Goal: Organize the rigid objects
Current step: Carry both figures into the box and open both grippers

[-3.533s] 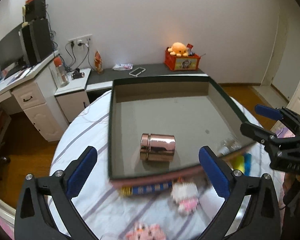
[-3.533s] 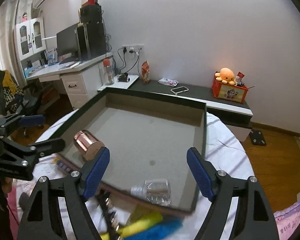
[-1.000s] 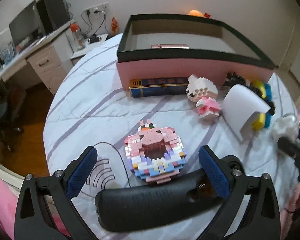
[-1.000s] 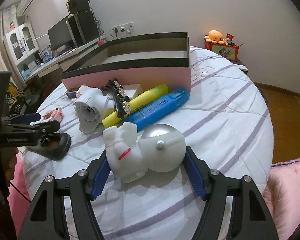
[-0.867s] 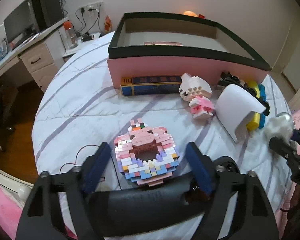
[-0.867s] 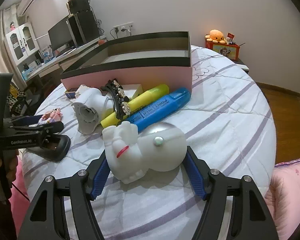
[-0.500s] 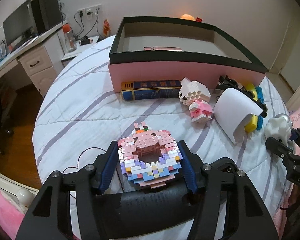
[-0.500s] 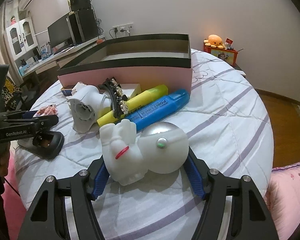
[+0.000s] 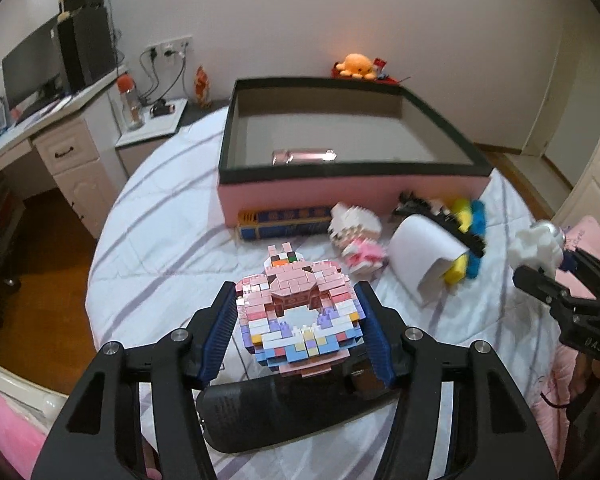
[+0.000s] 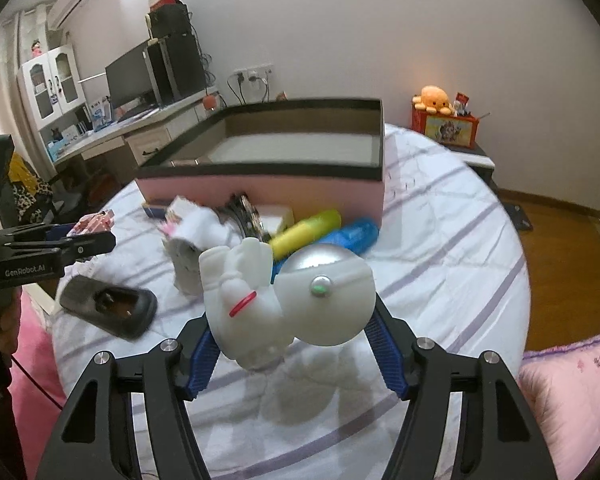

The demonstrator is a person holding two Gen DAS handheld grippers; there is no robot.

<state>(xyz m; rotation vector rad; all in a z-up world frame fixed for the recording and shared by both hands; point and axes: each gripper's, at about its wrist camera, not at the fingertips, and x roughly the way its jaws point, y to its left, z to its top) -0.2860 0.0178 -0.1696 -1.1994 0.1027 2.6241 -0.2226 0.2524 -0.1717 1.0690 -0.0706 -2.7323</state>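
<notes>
Ahead at twelve o'clock we face the pink box point(image 9: 352, 190); left gripper point(image 9: 297, 322) clamps the brick donut point(image 9: 297, 316), right gripper point(image 10: 295, 332) clamps the white figurine point(image 10: 259, 296); markers point(image 10: 324, 232) between.

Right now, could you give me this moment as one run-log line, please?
left gripper: shut on brick donut | right gripper: shut on white figure | box: ahead

A round bed point(image 9: 159, 240) covered with a white, purple-striped sheet carries everything. Toward its far side a pink box point(image 9: 340, 188) with a black rim is set. Against its near wall a blue book point(image 9: 283, 222), a small brick figure point(image 9: 356, 236), a white cylinder point(image 9: 424, 268) and yellow point(image 10: 306, 232) and blue markers point(image 10: 354, 236) are laid. A black charging cradle point(image 10: 107, 306) is seen nearer.
</notes>
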